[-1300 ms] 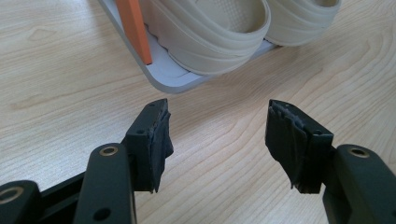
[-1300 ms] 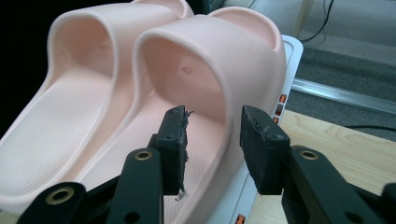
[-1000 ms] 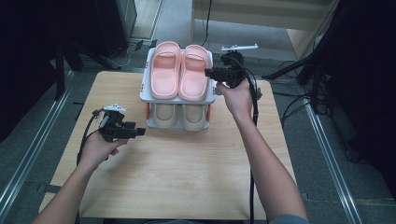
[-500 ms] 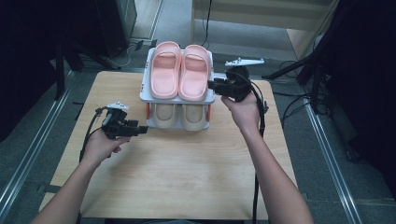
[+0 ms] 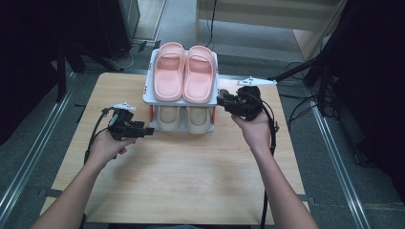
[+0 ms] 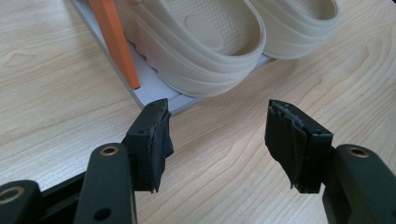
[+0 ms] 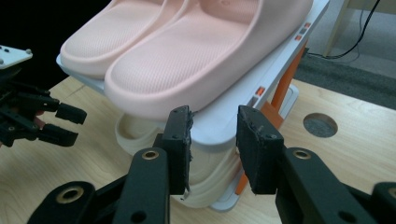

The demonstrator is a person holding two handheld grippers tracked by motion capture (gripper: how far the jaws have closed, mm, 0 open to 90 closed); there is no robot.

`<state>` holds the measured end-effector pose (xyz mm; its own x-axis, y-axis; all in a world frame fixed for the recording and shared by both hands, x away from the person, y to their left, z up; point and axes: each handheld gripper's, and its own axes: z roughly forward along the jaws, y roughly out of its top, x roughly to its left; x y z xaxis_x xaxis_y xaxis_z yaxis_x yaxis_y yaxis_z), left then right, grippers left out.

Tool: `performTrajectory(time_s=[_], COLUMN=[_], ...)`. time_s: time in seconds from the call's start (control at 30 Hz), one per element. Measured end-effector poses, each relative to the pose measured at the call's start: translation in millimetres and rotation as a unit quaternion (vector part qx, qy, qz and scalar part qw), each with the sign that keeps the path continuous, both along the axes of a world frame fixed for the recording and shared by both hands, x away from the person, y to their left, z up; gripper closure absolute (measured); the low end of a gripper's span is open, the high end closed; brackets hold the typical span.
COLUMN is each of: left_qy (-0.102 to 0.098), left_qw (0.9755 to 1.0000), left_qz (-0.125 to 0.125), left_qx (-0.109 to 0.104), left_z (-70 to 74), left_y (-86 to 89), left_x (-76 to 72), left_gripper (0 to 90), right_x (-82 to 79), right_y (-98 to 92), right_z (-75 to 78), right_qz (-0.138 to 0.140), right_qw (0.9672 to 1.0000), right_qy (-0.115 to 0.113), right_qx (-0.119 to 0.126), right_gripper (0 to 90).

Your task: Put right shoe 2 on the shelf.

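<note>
a small two-tier shoe rack (image 5: pixel 149 99) stands at the upper middle of the high view, on the far half of the wooden counter (image 5: pixel 181 181). a pair of pink slippers (image 5: pixel 184 71) lies on its white top shelf and a pair of cream slippers (image 5: pixel 184 118) on the lower one, between orange uprights. the slippers look like thick moulded foam with a fine pebbled skin: light, springy, not fragile, and fairly grippy, so a pinch across the thick side wall or the strap should hold without crushing. the right tool (image 7: pixel 212 140), just right of the rack, has been opening its jaws a little; they stand half apart on the edge of the top shelf and the pink sole, probably touching neither. the left tool (image 6: pixel 217 140), at the rack's lower left corner, is wide open and empty.
</note>
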<state>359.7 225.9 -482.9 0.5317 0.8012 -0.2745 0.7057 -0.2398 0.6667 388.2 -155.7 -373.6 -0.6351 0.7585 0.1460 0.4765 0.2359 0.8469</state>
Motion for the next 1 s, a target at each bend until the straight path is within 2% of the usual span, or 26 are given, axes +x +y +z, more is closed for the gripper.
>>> performTrajectory(time_s=[0.3,0.5,0.67,0.7,1.0], left_qy=[-0.001,0.001,0.0,0.0,-0.002], left_qw=[1.0,0.9999,0.9999,0.9999,0.9999], left_qz=[-0.004,-0.008,-0.007,-0.008,-0.008], left_qx=[0.003,0.008,0.009,0.009,0.01], left_z=[-1.4,-1.6,-1.7,-1.7,-1.9], left_y=[-3.8,-4.9,-5.3,-5.4,-7.0], left_x=[2.0,2.0,1.8,1.8,1.4], left_gripper=[40.9,41.0,41.0,41.0,41.1], right_x=[-15.7,-26.9,-34.8,-38.3,-47.3], right_y=[-7.6,-11.7,-10.9,-10.3,-14.1], right_z=[-21.6,-34.9,-45.2,-51.8,-74.1], right_qz=[0.005,0.012,0.017,0.022,0.024], right_qw=[1.0,0.9999,0.9997,0.9996,0.9997], right_qy=[-0.003,-0.003,-0.019,-0.016,-0.01], right_qx=[-0.004,0.003,-0.008,-0.003,0.002], right_gripper=[64.3,63.1,62.7,62.6,60.1])
